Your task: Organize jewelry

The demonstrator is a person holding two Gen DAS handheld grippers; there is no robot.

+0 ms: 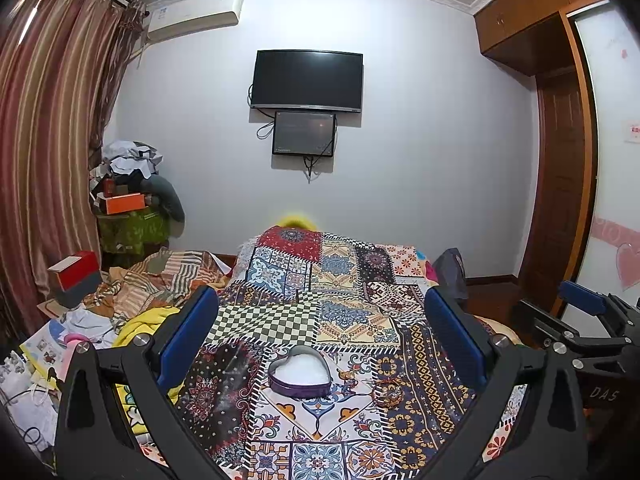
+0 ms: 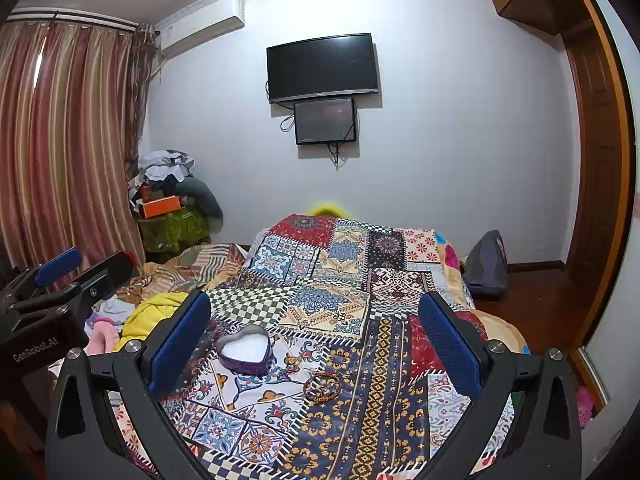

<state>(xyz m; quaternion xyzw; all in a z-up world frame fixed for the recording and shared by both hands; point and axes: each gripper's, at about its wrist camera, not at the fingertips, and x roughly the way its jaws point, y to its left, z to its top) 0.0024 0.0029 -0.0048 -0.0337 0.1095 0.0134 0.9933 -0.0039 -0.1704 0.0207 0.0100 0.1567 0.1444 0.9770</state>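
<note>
Left gripper point(image 1: 320, 344): jaws wide, nothing between them, held above the bed's patchwork cover point(image 1: 352, 304). Right gripper point(image 2: 316, 340): jaws wide as well, empty; it also shows at the right edge of the left wrist view.

Heart-shaped purple box point(image 1: 299, 374), open, white lining, sits on the cover in the lower centre of the left wrist frame; lower centre-left in the right wrist frame. Bracelet cluster point(image 2: 322, 387), orange-brown rings with small pieces inside, lies on the cover near the box, to its lower right, apart from it. Details of the pieces too small to tell.

Wall-mounted TV point(image 1: 307, 80) in upper centre.
</note>
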